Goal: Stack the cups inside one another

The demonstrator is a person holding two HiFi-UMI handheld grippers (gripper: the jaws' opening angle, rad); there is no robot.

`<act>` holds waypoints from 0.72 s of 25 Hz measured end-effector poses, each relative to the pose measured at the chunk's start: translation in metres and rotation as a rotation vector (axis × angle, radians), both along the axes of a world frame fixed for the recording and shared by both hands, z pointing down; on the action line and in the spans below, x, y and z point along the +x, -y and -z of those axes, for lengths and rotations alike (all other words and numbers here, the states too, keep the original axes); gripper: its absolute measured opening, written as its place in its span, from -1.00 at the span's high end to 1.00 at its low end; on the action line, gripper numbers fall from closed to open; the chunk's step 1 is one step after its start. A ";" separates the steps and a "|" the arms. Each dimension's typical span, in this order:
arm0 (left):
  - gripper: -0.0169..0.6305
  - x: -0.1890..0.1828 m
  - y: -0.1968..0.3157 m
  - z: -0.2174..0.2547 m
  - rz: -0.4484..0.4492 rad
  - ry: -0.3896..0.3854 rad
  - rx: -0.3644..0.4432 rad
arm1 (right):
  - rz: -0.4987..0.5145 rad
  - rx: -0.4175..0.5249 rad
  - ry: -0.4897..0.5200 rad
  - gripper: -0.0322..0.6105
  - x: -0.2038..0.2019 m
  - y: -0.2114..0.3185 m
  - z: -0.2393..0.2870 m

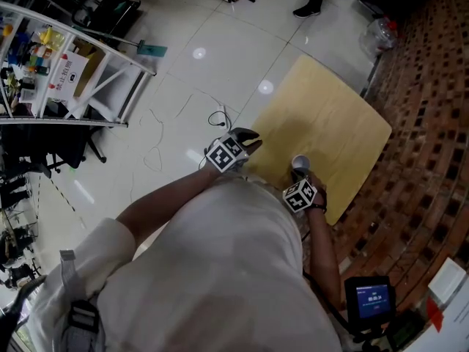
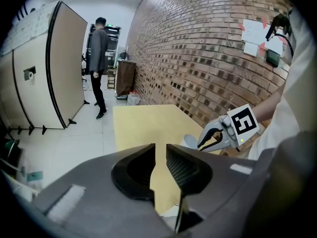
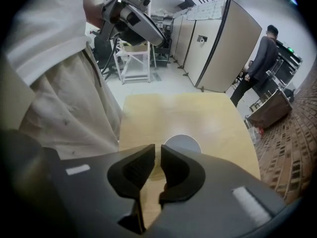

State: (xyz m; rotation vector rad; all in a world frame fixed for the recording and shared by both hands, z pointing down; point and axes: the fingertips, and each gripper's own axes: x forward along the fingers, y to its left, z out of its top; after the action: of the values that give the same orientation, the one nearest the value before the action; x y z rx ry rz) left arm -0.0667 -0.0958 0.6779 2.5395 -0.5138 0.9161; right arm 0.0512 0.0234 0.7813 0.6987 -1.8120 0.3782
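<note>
A single pale grey cup [image 1: 300,163] stands upright on the light wooden table [image 1: 330,123], near its front edge. No other cup shows. My right gripper [image 1: 303,178] hangs steeply over the cup; in the right gripper view the cup's rim [image 3: 182,144] lies just past the right gripper [image 3: 157,151]. Its jaws stand a narrow slit apart with nothing between them. My left gripper [image 1: 248,139] hovers over the table's left edge, a hand's width from the cup. In its own view the left gripper [image 2: 160,151] is partly open and empty, with the cup [image 2: 189,141] beyond.
A brick wall [image 1: 432,123] runs along the table's right side. White tiled floor [image 1: 183,86] lies to the left, with a white shelf rack [image 1: 66,64] further off. A person [image 2: 99,63] stands past the table's far end, beside beige cabinets [image 2: 44,73].
</note>
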 end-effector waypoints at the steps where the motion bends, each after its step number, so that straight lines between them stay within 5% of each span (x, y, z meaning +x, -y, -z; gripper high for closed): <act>1: 0.67 0.001 0.000 0.000 -0.001 0.002 0.001 | -0.003 -0.003 -0.001 0.76 0.001 0.001 -0.003; 9: 0.67 0.010 0.004 0.003 -0.009 0.015 0.012 | -0.046 -0.013 -0.001 0.76 0.016 0.002 -0.022; 18: 0.67 0.025 0.010 0.007 -0.018 0.008 0.034 | -0.174 0.093 0.172 0.75 0.015 0.020 0.018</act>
State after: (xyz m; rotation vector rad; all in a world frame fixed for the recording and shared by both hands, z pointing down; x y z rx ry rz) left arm -0.0414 -0.1062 0.6705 2.5756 -0.5146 0.9321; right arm 0.0664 0.0034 0.7631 0.9164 -1.9463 0.4834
